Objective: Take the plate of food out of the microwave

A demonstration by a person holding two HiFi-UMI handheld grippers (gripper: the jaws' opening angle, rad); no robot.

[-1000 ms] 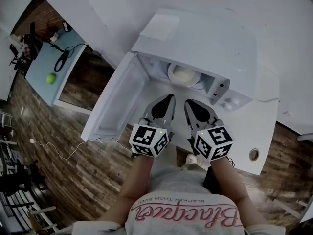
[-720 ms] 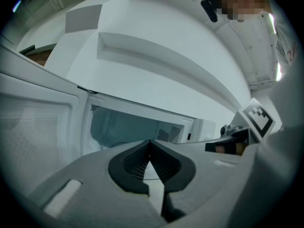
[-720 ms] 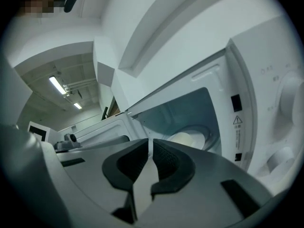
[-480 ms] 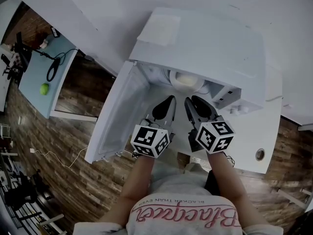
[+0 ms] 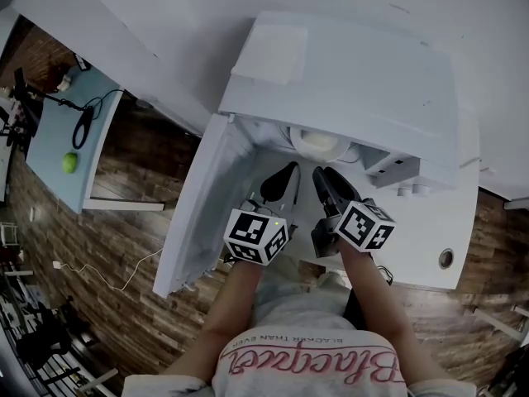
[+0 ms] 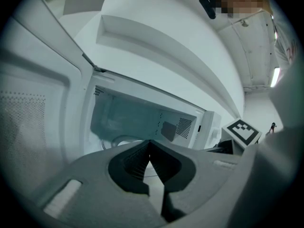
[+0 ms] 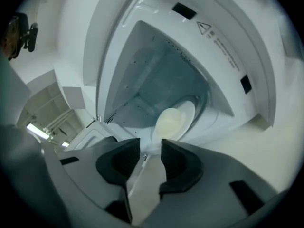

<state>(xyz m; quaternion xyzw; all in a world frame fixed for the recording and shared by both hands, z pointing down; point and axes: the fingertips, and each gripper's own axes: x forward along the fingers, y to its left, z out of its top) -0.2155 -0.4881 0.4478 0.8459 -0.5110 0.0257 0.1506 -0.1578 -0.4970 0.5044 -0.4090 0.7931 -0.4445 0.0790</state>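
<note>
A white plate with pale food (image 5: 316, 141) sits inside the open white microwave (image 5: 347, 73); it also shows in the right gripper view (image 7: 173, 120), and only its rim (image 6: 118, 140) in the left gripper view. Both grippers hover side by side just in front of the oven's mouth, short of the plate. My left gripper (image 5: 288, 173) (image 6: 149, 149) is shut, tips meeting, nothing in it. My right gripper (image 5: 327, 175) (image 7: 151, 148) is rolled onto its side; its jaws have just been opening and stand open with nothing between them.
The microwave door (image 5: 202, 197) hangs wide open to the left, close beside my left gripper. The oven stands on a white counter (image 5: 430, 238) with a round hole (image 5: 446, 259) at the right. A blue table with a green ball (image 5: 70, 162) is far left.
Both grippers have moved closer to the microwave's opening and lower. The right gripper has rolled onto its side and its jaws have gone from shut to open.
</note>
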